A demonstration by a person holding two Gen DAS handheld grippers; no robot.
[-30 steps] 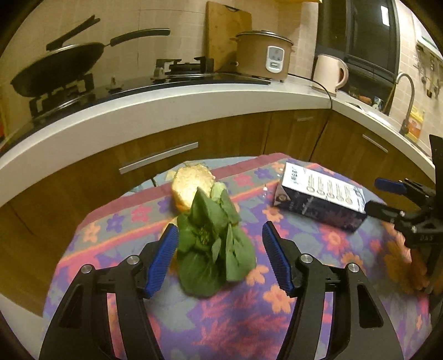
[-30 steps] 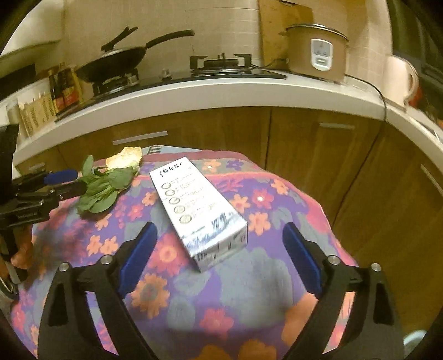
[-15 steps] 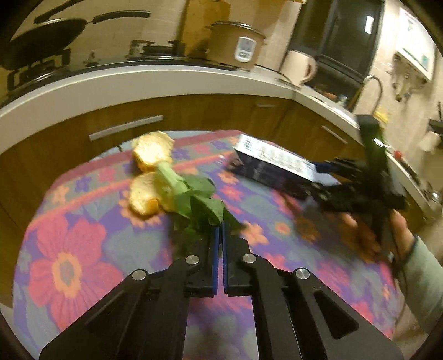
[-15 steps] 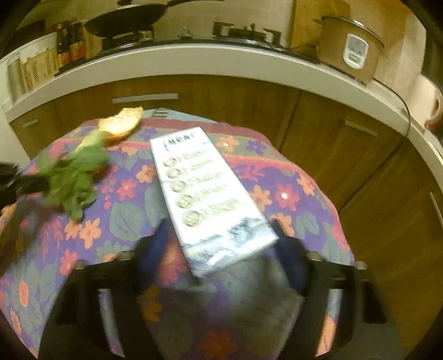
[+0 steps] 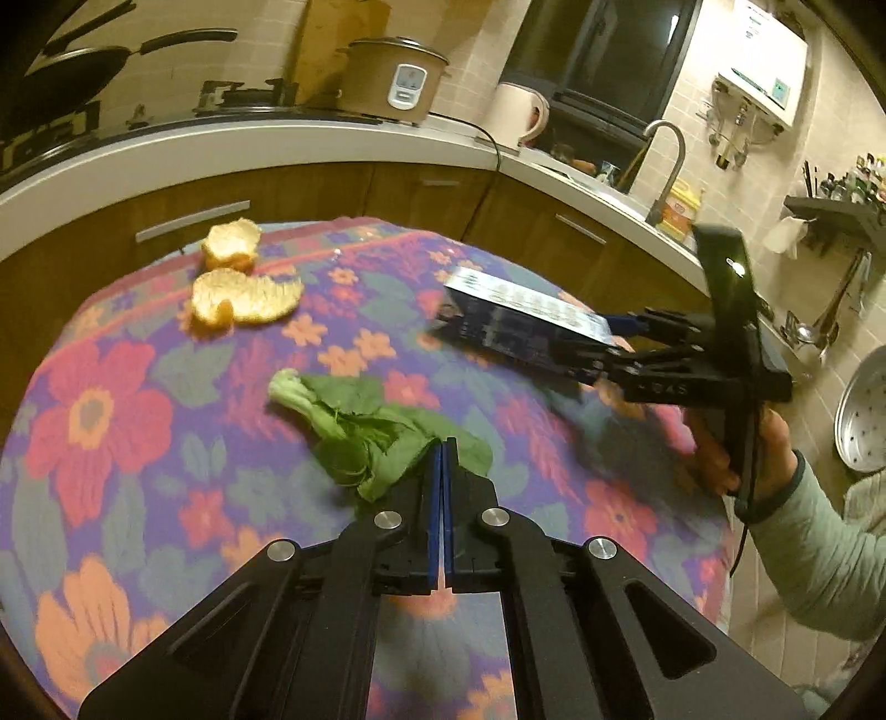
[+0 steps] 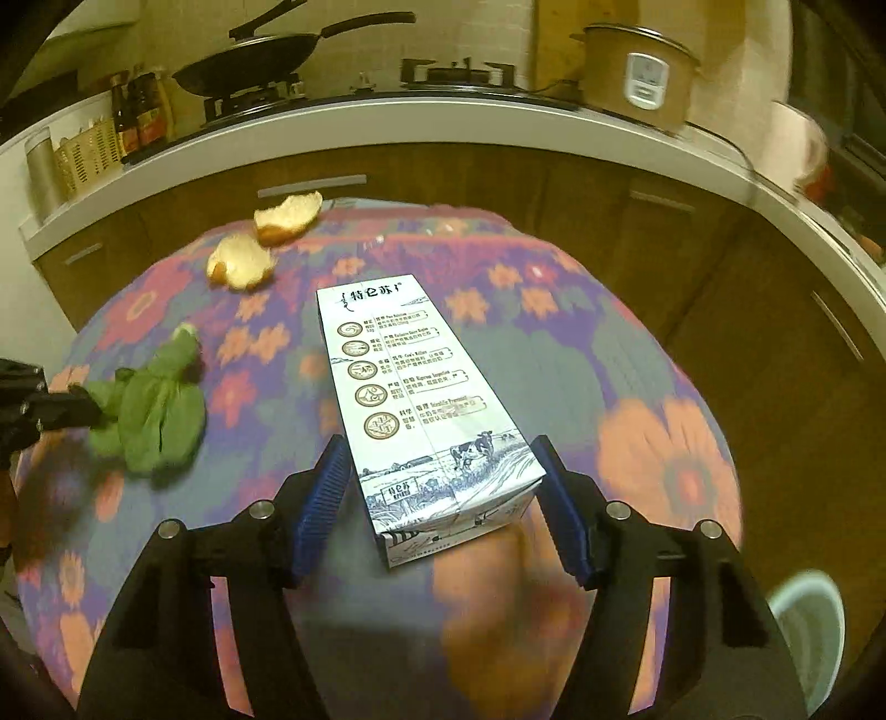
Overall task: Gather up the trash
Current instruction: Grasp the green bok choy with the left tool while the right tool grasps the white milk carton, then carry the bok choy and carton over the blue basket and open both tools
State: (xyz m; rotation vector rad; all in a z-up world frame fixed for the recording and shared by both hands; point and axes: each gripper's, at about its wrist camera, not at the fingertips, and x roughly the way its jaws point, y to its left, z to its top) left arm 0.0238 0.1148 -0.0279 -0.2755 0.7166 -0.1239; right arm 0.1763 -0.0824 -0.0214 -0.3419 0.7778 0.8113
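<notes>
Right wrist view: milk carton (image 6: 421, 410) lies between right gripper (image 6: 443, 498) jaws, long axis pointing away along fingers; jaws closing, pads flanking near end. Left gripper (image 5: 442, 459) clenched on leafy greens (image 5: 365, 437), above floral tablecloth (image 5: 138, 443).

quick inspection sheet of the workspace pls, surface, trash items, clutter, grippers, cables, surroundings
surface: round table under a flowered purple cloth.
job's things: milk carton lying flat; leafy greens; two orange peel pieces at the far edge.
clutter: nothing seen on the table besides the trash.
grippers: left gripper shut on a leaf of the greens; right gripper closing, the carton's near end between its jaws, contact unclear.
cables: a dark cord runs along the counter from the rice cooker.
surroundings: counter with wok, kettle, sink tap; wooden cabinets below.
</notes>
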